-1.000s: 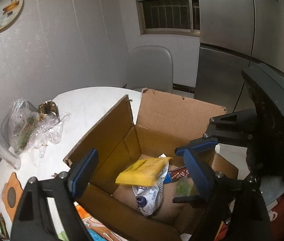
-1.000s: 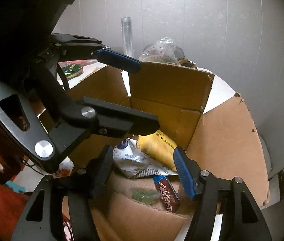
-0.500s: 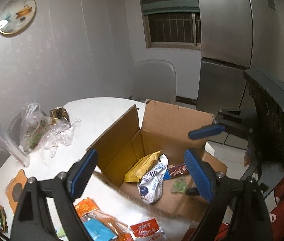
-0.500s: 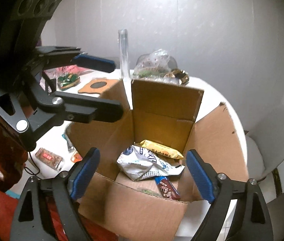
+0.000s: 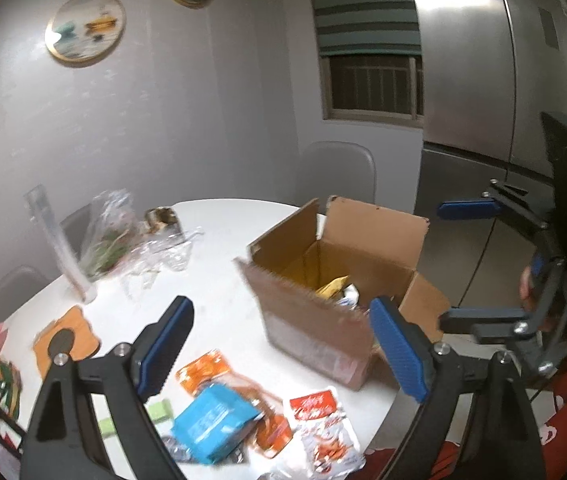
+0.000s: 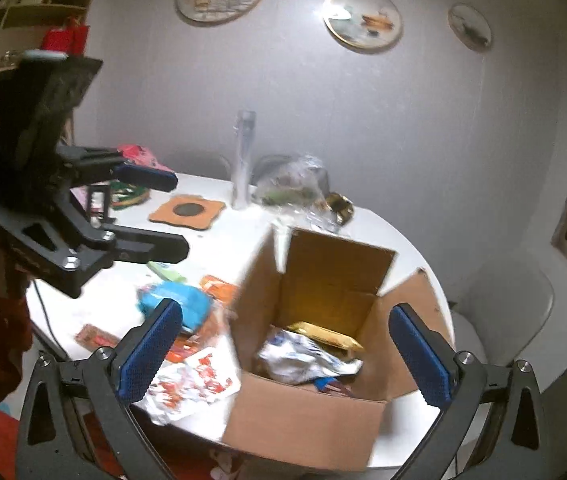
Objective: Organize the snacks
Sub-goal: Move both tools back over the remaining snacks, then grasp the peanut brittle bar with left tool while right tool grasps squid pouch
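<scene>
An open cardboard box stands on the round white table. It holds a yellow packet, a white-blue packet and a dark bar. Loose snacks lie on the table beside it: a blue packet, orange packets and a red-white packet. My left gripper is open and empty, above the loose snacks. My right gripper is open and empty, raised in front of the box.
A clear plastic bag with greens, a tall clear tube and an orange coaster sit on the table's far side. Grey chairs stand around. A steel fridge is at the right.
Both grippers have pulled back and up, out of the box. The loose snacks on the table have come into view. Both stay open and empty.
</scene>
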Demonstrator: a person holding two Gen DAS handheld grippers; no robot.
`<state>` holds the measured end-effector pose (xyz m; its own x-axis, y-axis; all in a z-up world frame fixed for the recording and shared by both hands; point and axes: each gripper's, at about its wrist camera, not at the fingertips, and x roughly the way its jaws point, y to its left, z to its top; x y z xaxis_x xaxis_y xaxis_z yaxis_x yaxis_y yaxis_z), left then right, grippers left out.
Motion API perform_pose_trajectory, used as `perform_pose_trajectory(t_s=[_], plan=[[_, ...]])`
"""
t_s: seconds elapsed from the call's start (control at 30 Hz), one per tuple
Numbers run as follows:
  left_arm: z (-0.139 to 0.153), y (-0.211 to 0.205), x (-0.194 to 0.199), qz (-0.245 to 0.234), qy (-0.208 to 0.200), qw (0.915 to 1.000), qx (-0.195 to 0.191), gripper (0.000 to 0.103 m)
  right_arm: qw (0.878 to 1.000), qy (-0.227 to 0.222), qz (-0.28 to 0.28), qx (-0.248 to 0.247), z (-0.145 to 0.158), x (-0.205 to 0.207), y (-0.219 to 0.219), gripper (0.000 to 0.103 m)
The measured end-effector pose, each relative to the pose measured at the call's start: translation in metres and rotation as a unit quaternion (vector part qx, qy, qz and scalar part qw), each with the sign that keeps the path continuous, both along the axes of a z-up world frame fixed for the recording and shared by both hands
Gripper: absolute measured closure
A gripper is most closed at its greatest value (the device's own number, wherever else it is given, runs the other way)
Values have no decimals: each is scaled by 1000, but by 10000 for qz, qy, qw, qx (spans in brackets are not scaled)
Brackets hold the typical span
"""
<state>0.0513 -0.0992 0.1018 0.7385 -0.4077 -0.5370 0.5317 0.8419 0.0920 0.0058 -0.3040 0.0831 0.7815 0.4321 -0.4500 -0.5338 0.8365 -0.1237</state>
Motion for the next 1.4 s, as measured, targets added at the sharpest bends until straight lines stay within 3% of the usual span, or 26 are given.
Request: perform_pose_trajectory(t_s=[0.1,0.27,0.43,0.5,0.57,0.83,0.97,1.07,1.2,1.4], plan=[[-7,27,-11,223,-49,9997,-89,4,9995,-125,288,-61,2,-15,21,0],[-27,70,-28,579,-84,9981,-167,4,9965,-174,814,-115,-6,-34,59,0],[-62,105,-35,784,81,9967,-196,4,9944,56,1055,-10,-35,-39,93,0],[-74,114,-38,785,171,9966,-201,4,9944,176,1037,75,-50,-40,100,9],[-96,122,-40,752,348,9964,-189,4,9955,255,905,130,-68,-40,107,14],[-173,135,-43,687,977,9927,-193,4,9932,976,92,622,-135,-26,111,14],[-196,134,-45,675,1178,9906,-179,4,9889,1266,-467,621,-167,-14,101,14],[-205,133,-48,587,1254,9901,-228,5,9828,1546,-734,690,-186,-7,96,14],[-211,135,-51,542,1373,9887,-278,21,9817,1583,-861,618,-196,-4,96,14],[-215,137,-57,466,1342,9895,-255,32,9811,1565,-956,622,-198,5,101,13]])
